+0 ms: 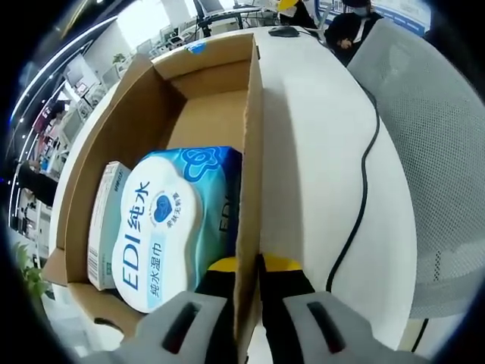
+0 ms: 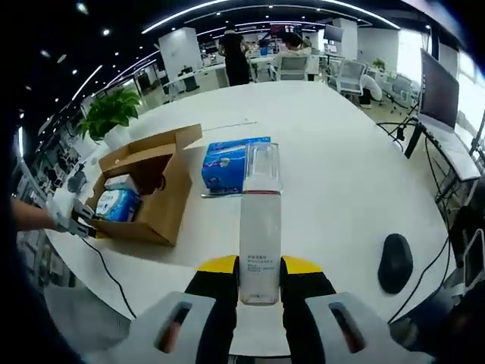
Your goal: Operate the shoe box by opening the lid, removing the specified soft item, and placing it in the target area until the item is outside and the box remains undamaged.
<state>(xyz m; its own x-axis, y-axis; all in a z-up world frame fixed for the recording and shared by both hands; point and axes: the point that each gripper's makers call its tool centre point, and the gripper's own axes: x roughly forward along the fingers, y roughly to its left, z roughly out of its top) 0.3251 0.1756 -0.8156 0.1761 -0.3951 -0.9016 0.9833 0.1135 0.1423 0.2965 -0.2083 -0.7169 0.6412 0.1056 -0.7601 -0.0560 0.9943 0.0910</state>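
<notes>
One open cardboard box (image 2: 155, 199) sits on the white table (image 2: 341, 167). Inside it I count two items: one wet-wipes pack (image 1: 163, 227) and one slim white carton (image 1: 106, 224). Outside the box there is one blue tissue pack (image 2: 223, 167), one clear bottle (image 2: 260, 227), one black mouse (image 2: 395, 262) and one potted plant (image 2: 110, 114). Two grippers are at work.

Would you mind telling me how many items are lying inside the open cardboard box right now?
2: an EDI wet-wipes pack in the cardboard box near the left claw, and a small carton beside it. More may be hidden underneath.
</notes>
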